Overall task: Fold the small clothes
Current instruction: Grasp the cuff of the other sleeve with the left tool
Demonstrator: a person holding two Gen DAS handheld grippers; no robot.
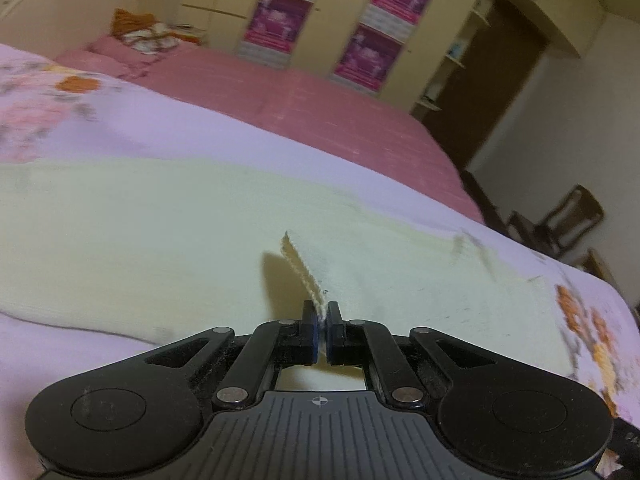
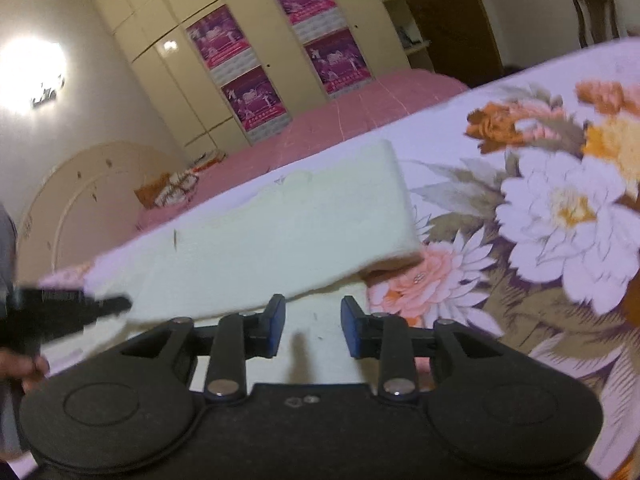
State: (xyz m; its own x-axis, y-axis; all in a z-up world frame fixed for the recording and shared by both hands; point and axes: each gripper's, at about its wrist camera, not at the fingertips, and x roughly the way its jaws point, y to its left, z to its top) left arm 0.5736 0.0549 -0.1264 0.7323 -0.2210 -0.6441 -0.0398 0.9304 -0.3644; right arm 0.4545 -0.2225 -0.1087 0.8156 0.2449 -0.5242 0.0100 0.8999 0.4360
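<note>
The cream knitted garment (image 1: 160, 240) lies flat on the floral bedsheet (image 2: 560, 208) — its raised edge pinched by the left hand-held gripper (image 1: 322, 316) at six o'clock — while the right hand-held gripper (image 2: 313, 326) hangs spread above it, gripping nothing.

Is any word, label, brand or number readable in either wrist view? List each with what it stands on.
None can be read.
Pink posters on the wardrobe doors: print too blurred.
Left hand-held gripper body: a crosshair mark only, no text.
Cream garment: no label showing.
</note>
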